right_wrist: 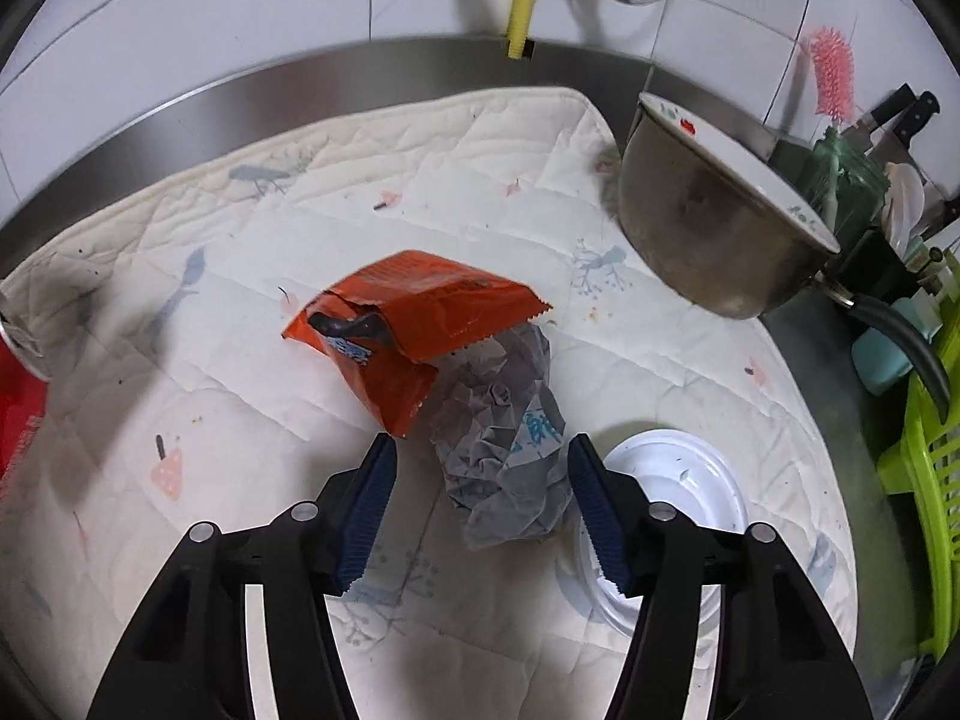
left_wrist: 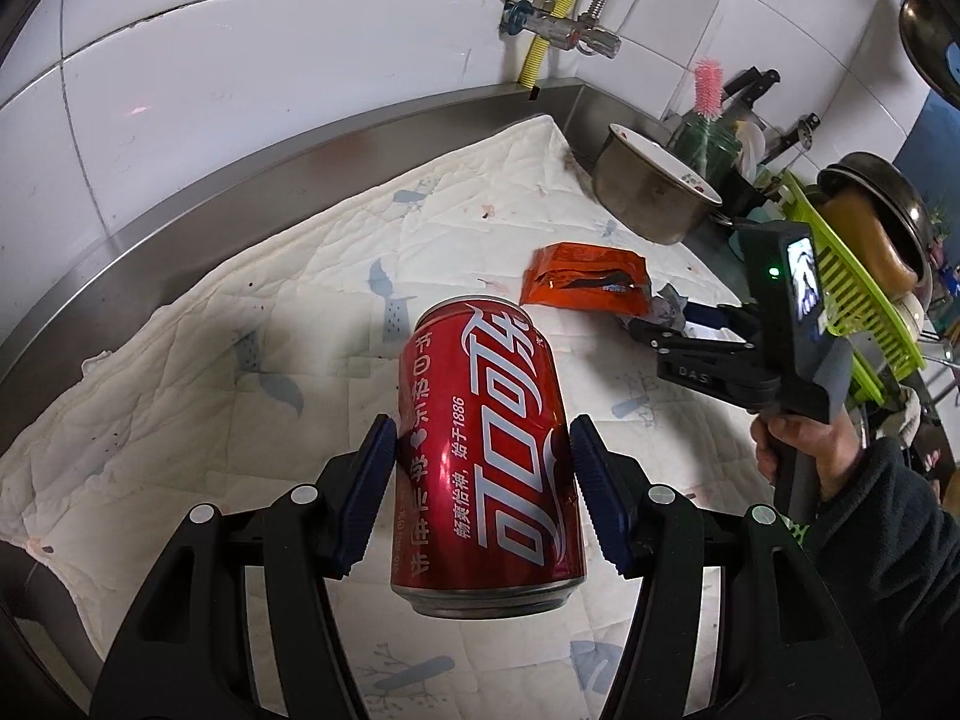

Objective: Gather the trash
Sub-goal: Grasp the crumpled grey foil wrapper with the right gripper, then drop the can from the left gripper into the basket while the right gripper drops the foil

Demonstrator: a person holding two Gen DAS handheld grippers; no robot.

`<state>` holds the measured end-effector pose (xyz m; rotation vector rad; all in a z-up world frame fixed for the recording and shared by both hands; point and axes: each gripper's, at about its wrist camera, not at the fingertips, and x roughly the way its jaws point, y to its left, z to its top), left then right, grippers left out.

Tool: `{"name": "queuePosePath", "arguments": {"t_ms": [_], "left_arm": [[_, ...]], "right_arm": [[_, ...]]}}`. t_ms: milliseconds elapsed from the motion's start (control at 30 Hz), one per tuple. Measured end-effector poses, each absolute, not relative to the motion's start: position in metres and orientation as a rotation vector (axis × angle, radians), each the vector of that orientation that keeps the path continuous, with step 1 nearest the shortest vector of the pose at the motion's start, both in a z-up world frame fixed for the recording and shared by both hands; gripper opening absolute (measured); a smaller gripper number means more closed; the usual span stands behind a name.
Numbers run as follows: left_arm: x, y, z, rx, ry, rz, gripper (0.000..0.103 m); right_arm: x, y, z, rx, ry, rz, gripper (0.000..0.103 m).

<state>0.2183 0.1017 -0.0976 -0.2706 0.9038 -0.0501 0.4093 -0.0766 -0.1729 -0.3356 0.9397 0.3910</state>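
1. While the left gripper [left_wrist: 483, 480] holds the dented red aluminium cola can [left_wrist: 486, 450] off the quilted white mat [left_wrist: 210, 330], blue pads pressed on both sides, the right gripper [right_wrist: 483, 501] is lowered over the next piece of trash.
2. Right jaws stand part-open around the crumpled grey paper wrapper [right_wrist: 501, 444]; neither pad touches it yet, with the wider gap on the left-hand side.
3. Grey wrapper lies mid-mat, toward the mat's right edge. Its far end is tucked under the torn orange foil snack packet [right_wrist: 408, 324]; a white round plastic lid [right_wrist: 678, 480] sits just beside it on the right.
4. A steel bowl [right_wrist: 708, 222] leans at the mat's far right corner, well clear of the grip.
5. Judgement: centre the jaws on the wrapper's bulk, then close gently; crumpled paper compresses, so expect to close well in.
6. Keep the right-hand finger off the lid rim; it looks to overlap it, though depth is hard to read here.
7. Lift slowly so the orange packet slides off rather than dragging along.
8. Keep the can steady meanwhile.
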Motion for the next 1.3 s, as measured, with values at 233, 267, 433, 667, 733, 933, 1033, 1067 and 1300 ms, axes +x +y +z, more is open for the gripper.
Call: {"name": "queuePosePath", "arguments": {"t_ms": [233, 267, 433, 667, 733, 933, 1033, 1067, 1300], "left_arm": [[0.216, 0.102, -0.094, -0.273, 0.896, -0.051, 0.059], [0.216, 0.101, -0.094, -0.273, 0.896, -0.051, 0.059], [0.213, 0.094, -0.091, -0.272, 0.892, -0.064, 0.059], [0.204, 0.075, -0.083, -0.260, 0.884, -0.108, 0.059], [0.200, 0.066, -0.081, -0.253, 0.883, -0.129, 0.059], [0.186, 0.030, -0.072, -0.227, 0.872, -0.212, 0.059], [0.179, 0.012, -0.067, -0.216, 0.866, -0.254, 0.059], [0.176, 0.004, -0.065, -0.207, 0.863, -0.273, 0.059], [0.163, -0.052, -0.060, -0.159, 0.872, -0.391, 0.059]], "right_arm": [[0.405, -0.077, -0.176, -0.334, 0.958, 0.369, 0.031], [0.402, -0.079, -0.173, -0.324, 0.954, 0.372, 0.031], [0.380, -0.086, -0.157, -0.267, 0.935, 0.390, 0.029], [0.321, -0.107, -0.129, -0.179, 0.893, 0.414, 0.029], [0.302, -0.116, -0.120, -0.151, 0.873, 0.412, 0.029], [0.229, -0.161, -0.103, -0.053, 0.832, 0.357, 0.029], [0.190, -0.195, -0.102, -0.016, 0.828, 0.281, 0.029], [0.179, -0.207, -0.103, -0.006, 0.831, 0.256, 0.029], [0.113, -0.294, -0.130, 0.065, 0.913, 0.060, 0.033]]}}
